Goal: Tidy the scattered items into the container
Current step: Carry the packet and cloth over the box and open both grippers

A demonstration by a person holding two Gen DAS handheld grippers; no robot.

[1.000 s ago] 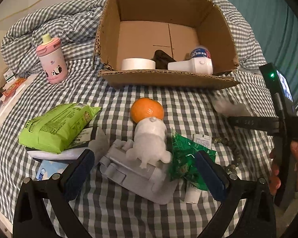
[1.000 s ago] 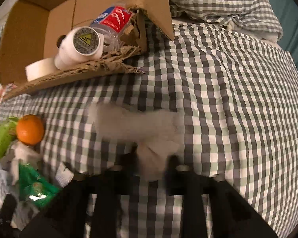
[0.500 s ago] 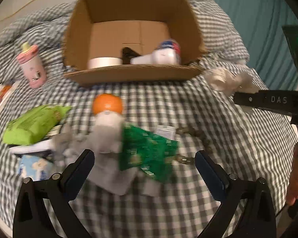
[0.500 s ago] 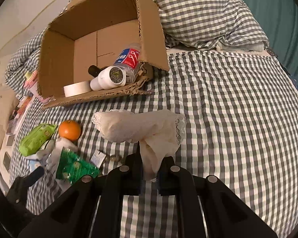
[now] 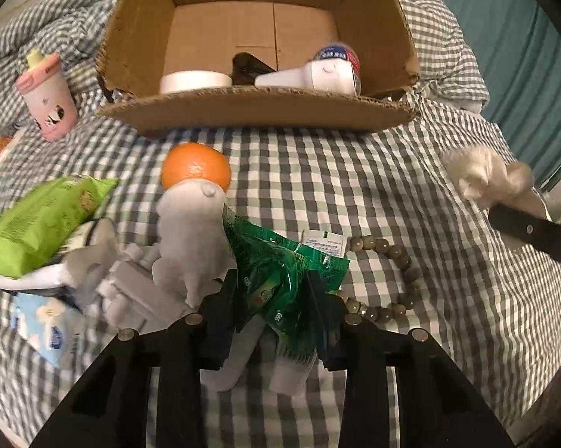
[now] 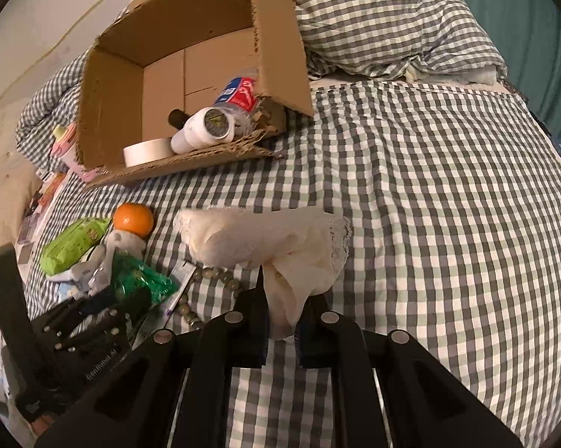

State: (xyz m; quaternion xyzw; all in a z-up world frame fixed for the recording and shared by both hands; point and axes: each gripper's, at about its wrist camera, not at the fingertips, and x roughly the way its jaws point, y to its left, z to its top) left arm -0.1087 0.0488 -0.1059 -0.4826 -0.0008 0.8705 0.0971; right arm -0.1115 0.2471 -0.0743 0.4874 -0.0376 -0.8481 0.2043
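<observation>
A cardboard box (image 5: pixel 258 110) lies open on the checked bed and holds a tape roll (image 5: pixel 195 81), a white bottle (image 5: pixel 304 76) and a water bottle (image 5: pixel 338 56). My left gripper (image 5: pixel 271 298) is shut on a green foil packet (image 5: pixel 280 272) beside a white figurine (image 5: pixel 191 231) and an orange (image 5: pixel 195 167). My right gripper (image 6: pixel 282 321) is shut on a cream lace cloth (image 6: pixel 265 239) and holds it above the bed, right of the pile. The cloth also shows in the left wrist view (image 5: pixel 486 175). The left gripper shows in the right wrist view (image 6: pixel 105 313).
A pink cup (image 5: pixel 47 99) stands left of the box. A lime wipes pack (image 5: pixel 37 220), a blue tissue pack (image 5: pixel 45 317), a bead bracelet (image 5: pixel 389 280) and a small white sachet (image 5: pixel 323 240) lie on the bed. A rumpled duvet (image 6: pixel 385 22) lies behind the box.
My left gripper has moved forward and closed on the green packet. My right gripper has lifted the cream cloth off the bed and risen with it.
</observation>
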